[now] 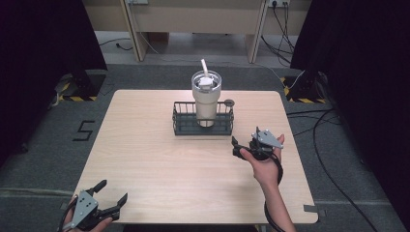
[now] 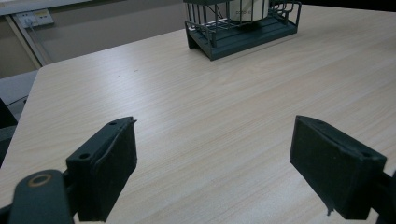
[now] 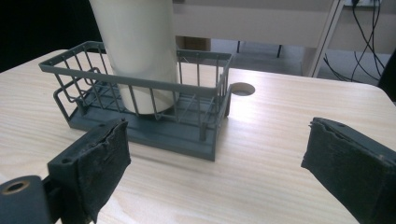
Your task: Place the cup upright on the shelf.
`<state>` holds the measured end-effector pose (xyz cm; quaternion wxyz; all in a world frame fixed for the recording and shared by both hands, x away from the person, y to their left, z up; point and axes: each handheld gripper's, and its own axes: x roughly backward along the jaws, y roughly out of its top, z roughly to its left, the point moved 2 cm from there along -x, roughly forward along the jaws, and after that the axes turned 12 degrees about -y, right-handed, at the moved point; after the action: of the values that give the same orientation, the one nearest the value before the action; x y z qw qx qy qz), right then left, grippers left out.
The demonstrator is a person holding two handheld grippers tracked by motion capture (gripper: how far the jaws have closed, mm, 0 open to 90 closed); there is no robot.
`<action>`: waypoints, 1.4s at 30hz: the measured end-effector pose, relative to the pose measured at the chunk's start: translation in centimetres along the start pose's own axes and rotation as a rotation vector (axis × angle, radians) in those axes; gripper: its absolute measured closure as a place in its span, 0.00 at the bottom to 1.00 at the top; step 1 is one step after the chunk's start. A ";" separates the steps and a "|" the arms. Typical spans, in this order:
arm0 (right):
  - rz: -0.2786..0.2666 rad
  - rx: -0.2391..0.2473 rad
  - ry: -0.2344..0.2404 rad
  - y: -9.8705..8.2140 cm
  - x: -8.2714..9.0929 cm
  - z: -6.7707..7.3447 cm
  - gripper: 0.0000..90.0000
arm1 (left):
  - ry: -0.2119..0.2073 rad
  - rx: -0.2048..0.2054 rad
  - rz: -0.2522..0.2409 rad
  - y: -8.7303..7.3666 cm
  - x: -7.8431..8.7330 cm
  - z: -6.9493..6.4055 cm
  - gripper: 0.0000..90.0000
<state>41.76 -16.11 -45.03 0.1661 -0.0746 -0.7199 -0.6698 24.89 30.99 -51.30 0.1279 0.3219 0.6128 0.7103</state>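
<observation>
- Bench (image 1: 159, 164): pale wood top, bare over most of its surface
- Wire basket (image 1: 203, 119), dark grey, sits toward the far edge, about midway along it
- Cream tumbler (image 1: 206, 96) with lid and straw (image 1: 203, 66) stands upright inside the basket
- Small round hole (image 1: 229, 102) in the bench just beside the basket's right end
- Left gripper (image 1: 114, 192) at the near left corner, jaws wide apart, nothing between them
- Right gripper (image 1: 235, 146) near the basket's right front corner, not touching it, jaws apart and empty
</observation>
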 end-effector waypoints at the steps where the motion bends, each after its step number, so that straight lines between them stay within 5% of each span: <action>1: 0.000 0.001 -0.001 -0.1 0.1 -0.1 0.08 | 0.000 0.000 -0.002 0.0 0.0 0.0 0.16; 42: 0.057 -0.033 -0.093 -5.3 5.3 -6.1 0.09 | 0.001 -0.015 -0.001 0.1 0.0 -0.2 0.16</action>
<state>35.89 -23.26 -47.87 0.1504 -0.1287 -0.7134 -0.6722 24.82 30.85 -51.21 0.1304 0.3201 0.6079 0.7149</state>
